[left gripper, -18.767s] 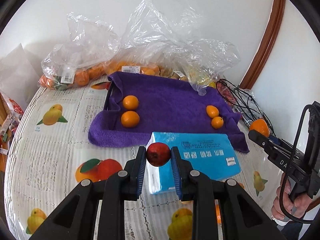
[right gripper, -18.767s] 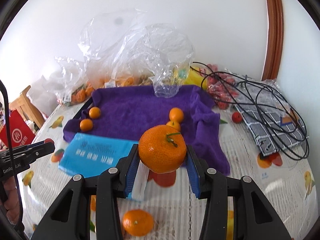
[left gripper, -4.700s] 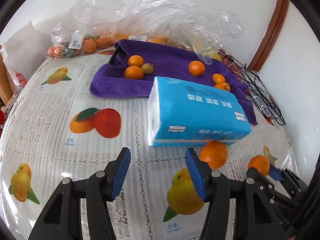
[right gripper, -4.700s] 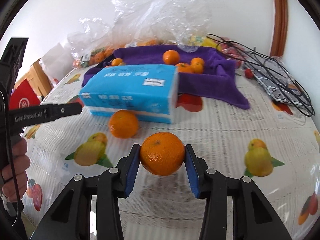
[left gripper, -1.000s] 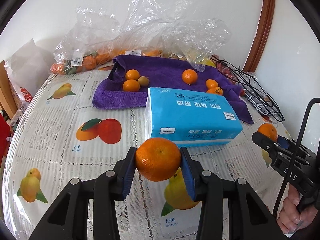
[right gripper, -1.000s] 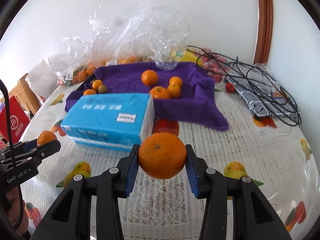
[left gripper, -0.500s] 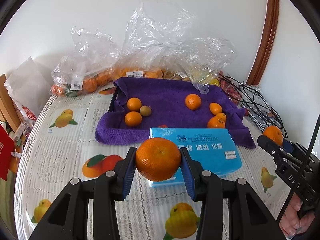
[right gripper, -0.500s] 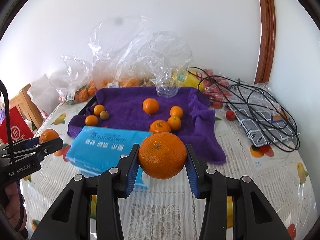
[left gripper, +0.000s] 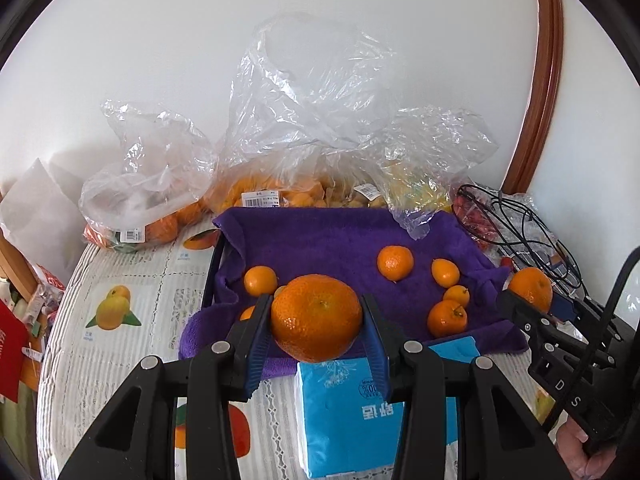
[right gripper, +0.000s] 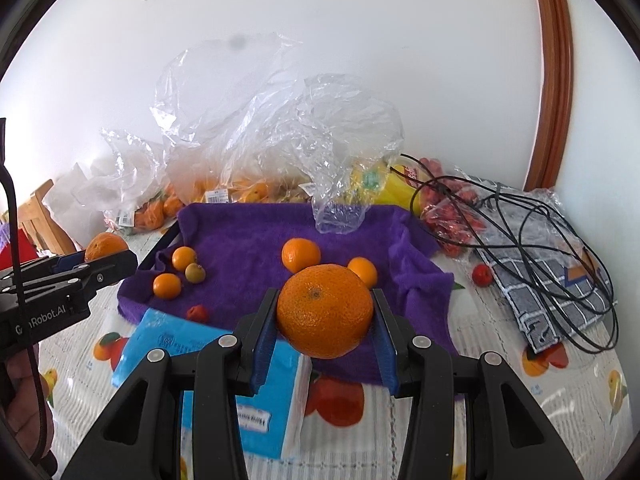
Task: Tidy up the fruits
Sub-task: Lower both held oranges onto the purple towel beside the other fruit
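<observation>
Gripping one fruit apiece, both tools are mid-carry: the left gripper (left gripper: 316, 320) has its jaws pressed on a large orange (left gripper: 317, 318), and the right gripper (right gripper: 325, 318) has its jaws clamped on another large orange (right gripper: 325, 316), each fruit sitting squarely between the blue pads and clear of the bench (left gripper: 108, 344). Just beyond and below the jaws lies the blue tissue pack (left gripper: 360, 412), and past it, on the far side, the purple towel (left gripper: 328, 244) draped over a tray, already carrying several small oranges in two loose groups, left and right, plus a single one (left gripper: 395, 263) toward the middle.

The step in hand looks like delivery to the towel. To do it well, carry each orange over the tissue pack with room to spare, then lower it until it touches the cloth before letting the jaws part; round fruit dropped from height will roll into its neighbours or off the near edge. Pick a bare patch of purple beside a matching group. Keep the two tools apart on the way in.

Clear plastic bags (left gripper: 312, 120) of fruit crowd the far edge and black cables (right gripper: 516, 216) lie to the right; stay short of both.
</observation>
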The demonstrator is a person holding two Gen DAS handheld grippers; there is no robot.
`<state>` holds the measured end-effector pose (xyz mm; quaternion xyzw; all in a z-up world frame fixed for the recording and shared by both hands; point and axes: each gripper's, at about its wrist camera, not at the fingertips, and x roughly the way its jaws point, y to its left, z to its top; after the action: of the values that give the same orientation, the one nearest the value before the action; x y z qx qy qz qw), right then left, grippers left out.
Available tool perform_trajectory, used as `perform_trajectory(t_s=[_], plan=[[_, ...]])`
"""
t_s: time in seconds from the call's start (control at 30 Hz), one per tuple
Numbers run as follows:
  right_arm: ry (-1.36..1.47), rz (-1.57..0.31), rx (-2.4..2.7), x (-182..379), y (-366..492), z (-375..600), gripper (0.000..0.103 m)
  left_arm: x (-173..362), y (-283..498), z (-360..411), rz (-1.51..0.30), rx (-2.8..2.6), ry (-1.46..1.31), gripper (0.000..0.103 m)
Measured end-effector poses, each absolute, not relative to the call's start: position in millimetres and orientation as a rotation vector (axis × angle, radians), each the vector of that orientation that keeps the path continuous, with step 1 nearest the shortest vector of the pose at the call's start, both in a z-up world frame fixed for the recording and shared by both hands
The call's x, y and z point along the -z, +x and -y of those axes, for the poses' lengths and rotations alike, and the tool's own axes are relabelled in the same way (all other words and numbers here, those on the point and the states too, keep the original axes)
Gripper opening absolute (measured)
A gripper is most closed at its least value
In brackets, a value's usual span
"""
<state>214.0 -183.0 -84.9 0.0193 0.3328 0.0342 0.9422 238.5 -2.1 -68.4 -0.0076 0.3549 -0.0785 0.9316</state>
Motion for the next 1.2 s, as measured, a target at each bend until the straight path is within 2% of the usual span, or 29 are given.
perform_trajectory(t_s=[0.47,1.2], plan=[[0.046,-0.682,-0.088,114.5,236.6,182.3,0.044,99.4,253.0,-18.8,-0.778,0.145,-0.1,0.041],[0.053,-0.672,-0.062,113.3,239.1,197.0,0.044,101.0,251.8,-17.1,-0.774,0.118,-0.083,0.041]])
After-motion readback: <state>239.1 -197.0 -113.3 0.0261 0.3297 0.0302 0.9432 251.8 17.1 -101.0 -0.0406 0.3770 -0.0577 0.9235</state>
